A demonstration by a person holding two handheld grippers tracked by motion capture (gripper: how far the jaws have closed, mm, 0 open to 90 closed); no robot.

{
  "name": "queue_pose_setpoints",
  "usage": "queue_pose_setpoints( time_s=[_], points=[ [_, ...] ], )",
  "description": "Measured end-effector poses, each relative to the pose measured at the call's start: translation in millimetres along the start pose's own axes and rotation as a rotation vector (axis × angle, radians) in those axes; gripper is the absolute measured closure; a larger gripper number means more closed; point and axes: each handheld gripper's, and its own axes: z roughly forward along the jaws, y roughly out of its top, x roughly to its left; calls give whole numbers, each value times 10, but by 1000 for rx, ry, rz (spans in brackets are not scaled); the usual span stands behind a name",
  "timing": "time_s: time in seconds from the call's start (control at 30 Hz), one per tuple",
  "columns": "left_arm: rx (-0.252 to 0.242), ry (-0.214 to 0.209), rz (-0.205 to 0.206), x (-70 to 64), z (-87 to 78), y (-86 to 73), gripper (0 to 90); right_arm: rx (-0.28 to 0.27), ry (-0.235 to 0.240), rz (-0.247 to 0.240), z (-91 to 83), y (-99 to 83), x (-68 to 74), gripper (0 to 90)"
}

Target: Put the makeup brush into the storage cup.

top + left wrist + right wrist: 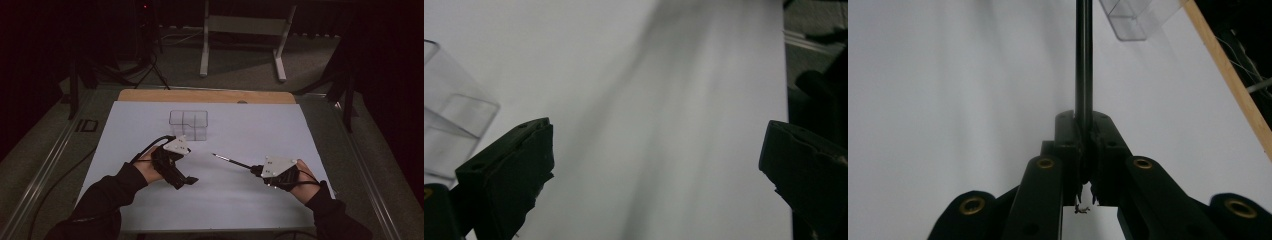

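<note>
The room behind the tabletop [150, 210] is so dark that little reads beyond a pale stand [240, 30] on the floor and some cables at the left. In the left claw's own view the clear box [449, 125] is cut off by the left edge, and the surface is streaked with blur. The tabletop is covered by a white sheet, with a strip of bare wood [205, 96] along its far edge.

At the left, the left claw [187, 180] hangs low over the sheet with its jaws spread wide and nothing between them. The clear box [188, 124], split into compartments, stands just beyond it toward the far edge.

At the right, the right claw [255, 170] is clamped on a thin dark pen [231, 161], holding its near end. The pen juts out leftward and away, its tip pointing toward the box but well short of it. Seen from the right claw, the pen [1083, 60] runs straight up from the pinched jaws, with a corner of the box [1135, 17] beside its far end.
</note>
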Motion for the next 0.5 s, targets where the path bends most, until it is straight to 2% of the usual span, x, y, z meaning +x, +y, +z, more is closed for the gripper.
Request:
queue_pose_setpoints(
  time_s=[0.07,0.1,0.13,0.17,0.23,0.3,0.4,0.47,0.5],
  points=[
    [-21,5,-6,-9,2,-38,28,-16,3,31,-32,5,-25,839],
    [-21,5,-6,-9,2,-38,28,-16,3,31,-32,5,-25,839],
    [-17,3,-25,-27,15,-68,28,-24,5,49,-43,9,-33,838],
    [-17,1,-24,-32,16,-73,29,-35,10,93,-77,36,-49,839],
    [-22,11,-23,-60,28,-93,29,-46,16,124,-99,64,-55,839],
    [-30,1,-34,-87,44,-111,29,-62,21,160,-114,86,-69,839],
    [-42,5,-41,-120,65,-140,29,-84,11,218,-127,118,-76,839],
    [-46,19,-39,-155,86,-167,29,-108,5,264,-130,134,-67,838],
    [-32,31,-37,-172,98,-176,29,-117,-3,282,-128,139,-61,839]
  ],
)
